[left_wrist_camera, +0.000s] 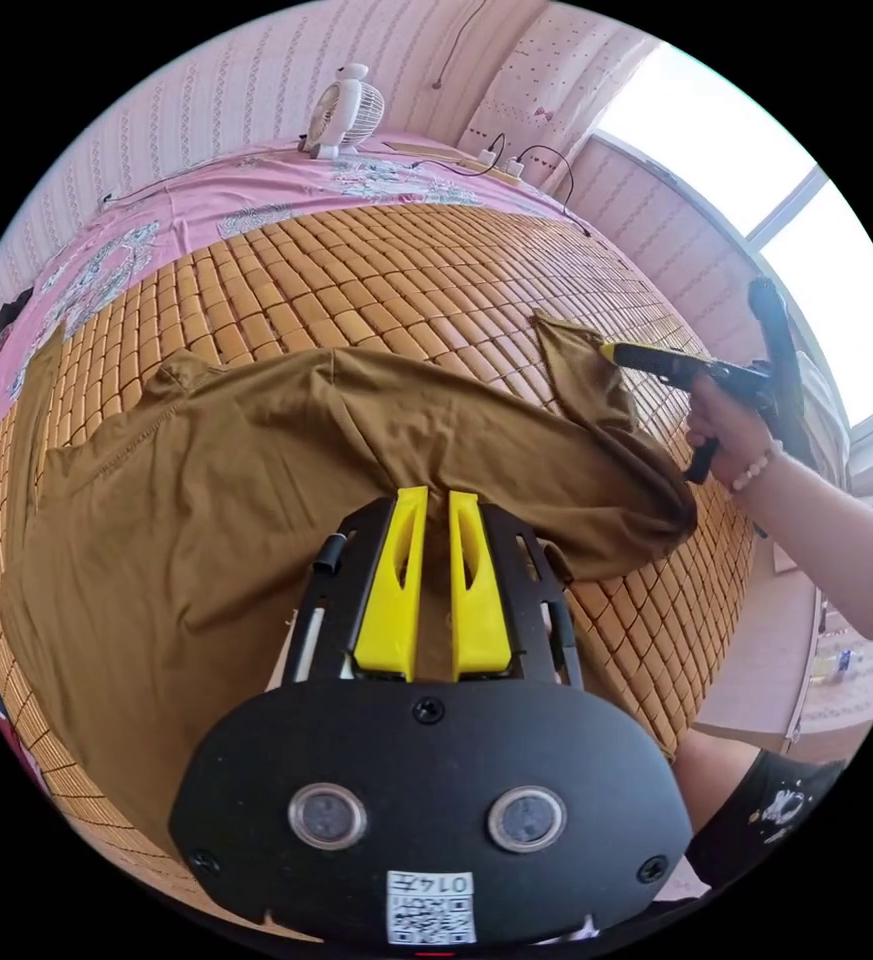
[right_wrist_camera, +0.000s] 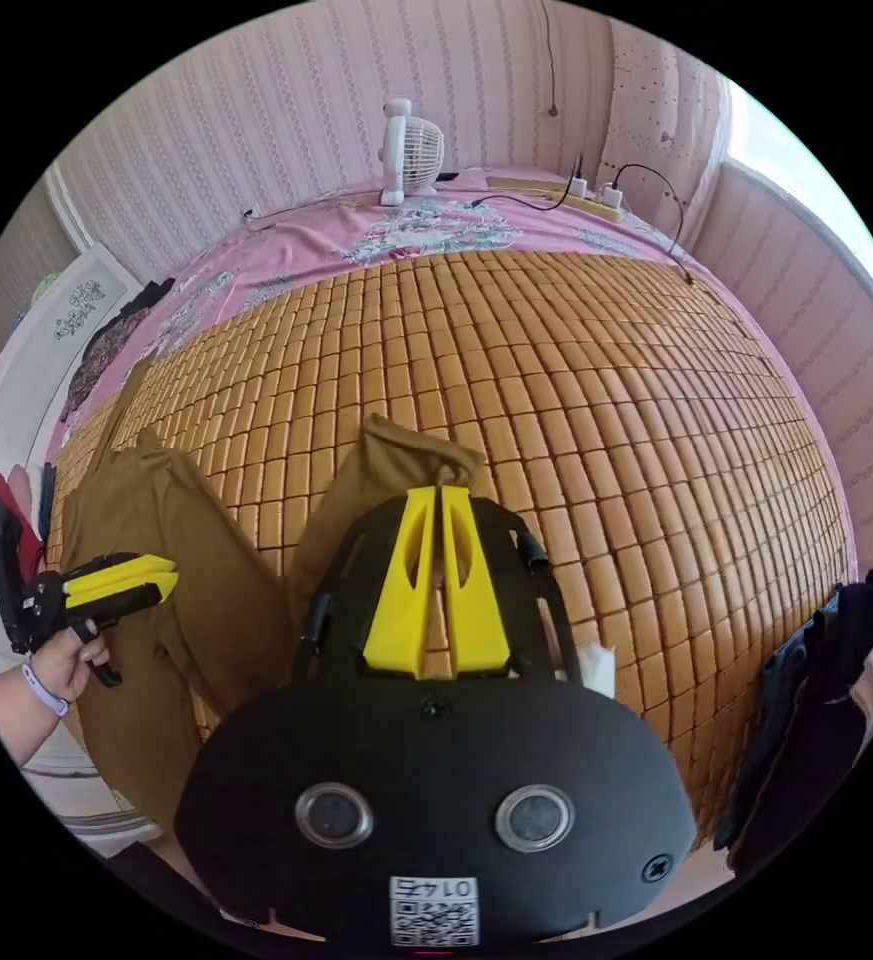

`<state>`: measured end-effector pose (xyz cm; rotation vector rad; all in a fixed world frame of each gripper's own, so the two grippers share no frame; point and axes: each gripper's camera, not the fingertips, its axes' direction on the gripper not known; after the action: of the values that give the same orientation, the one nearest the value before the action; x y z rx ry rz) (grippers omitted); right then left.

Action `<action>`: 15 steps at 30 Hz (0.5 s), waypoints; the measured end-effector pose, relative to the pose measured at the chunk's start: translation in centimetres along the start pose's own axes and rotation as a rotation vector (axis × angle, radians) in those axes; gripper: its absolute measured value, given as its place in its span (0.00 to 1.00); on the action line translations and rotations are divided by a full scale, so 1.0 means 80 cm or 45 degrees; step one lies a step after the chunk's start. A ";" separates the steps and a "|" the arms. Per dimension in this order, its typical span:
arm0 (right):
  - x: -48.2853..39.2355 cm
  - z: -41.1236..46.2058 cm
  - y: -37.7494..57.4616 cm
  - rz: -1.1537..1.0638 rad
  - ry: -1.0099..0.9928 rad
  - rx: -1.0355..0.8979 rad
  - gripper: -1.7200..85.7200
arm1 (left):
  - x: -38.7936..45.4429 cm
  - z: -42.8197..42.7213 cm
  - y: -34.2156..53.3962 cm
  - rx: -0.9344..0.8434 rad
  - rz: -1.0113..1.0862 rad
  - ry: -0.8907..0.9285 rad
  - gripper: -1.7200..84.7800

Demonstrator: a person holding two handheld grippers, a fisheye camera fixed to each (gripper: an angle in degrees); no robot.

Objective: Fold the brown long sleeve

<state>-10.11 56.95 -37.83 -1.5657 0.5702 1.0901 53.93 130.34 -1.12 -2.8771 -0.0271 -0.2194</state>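
The brown long sleeve (left_wrist_camera: 256, 480) lies spread on a bamboo mat (left_wrist_camera: 406, 270), bunched toward my left gripper (left_wrist_camera: 436, 495). Its yellow jaws are shut on a gathered fold at the shirt's near edge. In the right gripper view the same gripper (right_wrist_camera: 168, 582) shows at the left, held by a hand over the shirt body (right_wrist_camera: 186, 560). One sleeve (right_wrist_camera: 396, 460) runs out to my right gripper (right_wrist_camera: 439, 492), which is shut on the cuff. That gripper (left_wrist_camera: 613, 351) appears in the left gripper view too, pinching the lifted sleeve end (left_wrist_camera: 581, 370).
A pink floral sheet (right_wrist_camera: 426, 225) lies under the mat, with a small white fan (right_wrist_camera: 411, 150) and a power strip with cables (right_wrist_camera: 586, 200) at the far end. Dark clothes (right_wrist_camera: 816, 680) hang at the mat's right edge. A bright window (left_wrist_camera: 756, 170) is at the right.
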 end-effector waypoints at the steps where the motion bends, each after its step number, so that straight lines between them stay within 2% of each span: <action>1: 0.006 -0.016 0.008 0.022 0.017 0.033 0.03 | -0.001 0.000 -0.002 0.001 -0.004 0.006 0.07; 4: 0.030 -0.108 0.068 0.126 0.138 0.139 0.03 | -0.003 -0.003 -0.012 -0.006 0.005 0.014 0.08; 6: 0.041 -0.165 0.130 0.183 0.339 0.115 0.03 | -0.001 -0.007 -0.022 -0.031 0.018 0.010 0.08; 8: 0.052 -0.184 0.174 0.228 0.429 0.024 0.04 | 0.003 -0.014 -0.030 -0.024 0.042 0.016 0.08; 12: 0.074 -0.178 0.244 0.344 0.473 -0.310 0.06 | 0.013 -0.037 -0.052 0.024 0.118 0.009 0.08; 15: 0.075 -0.186 0.249 0.374 0.455 -0.290 0.07 | 0.013 -0.046 -0.074 0.050 0.160 -0.039 0.08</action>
<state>-18.53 38.26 -53.13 -1.9377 0.9687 1.1274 54.21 135.17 4.02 -2.8303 0.1422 -0.1490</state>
